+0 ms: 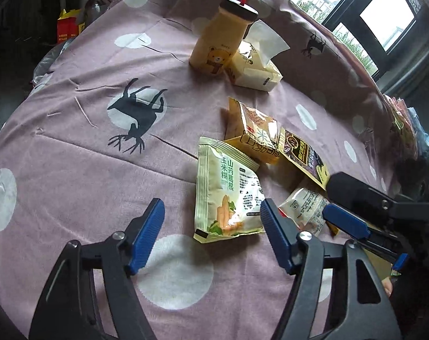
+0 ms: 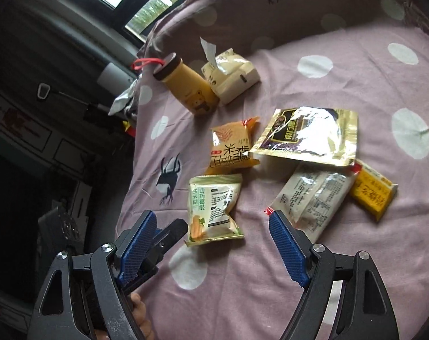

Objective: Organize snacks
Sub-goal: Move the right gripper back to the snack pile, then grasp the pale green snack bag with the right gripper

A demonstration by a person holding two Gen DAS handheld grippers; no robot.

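Several snack packets lie on a pink dotted cloth. A pale green packet lies just ahead of my open left gripper and between the fingers of my open right gripper. An orange packet and a dark gold-edged pouch lie behind it. A white packet and a yellow packet lie to the right. The right gripper's fingers show at the right of the left wrist view. Both grippers are empty.
A yellow bear bottle with a red loop and a tissue pack stand at the back. A raised cloth-covered ridge runs behind them. The bed edge drops off on the left. Windows are beyond.
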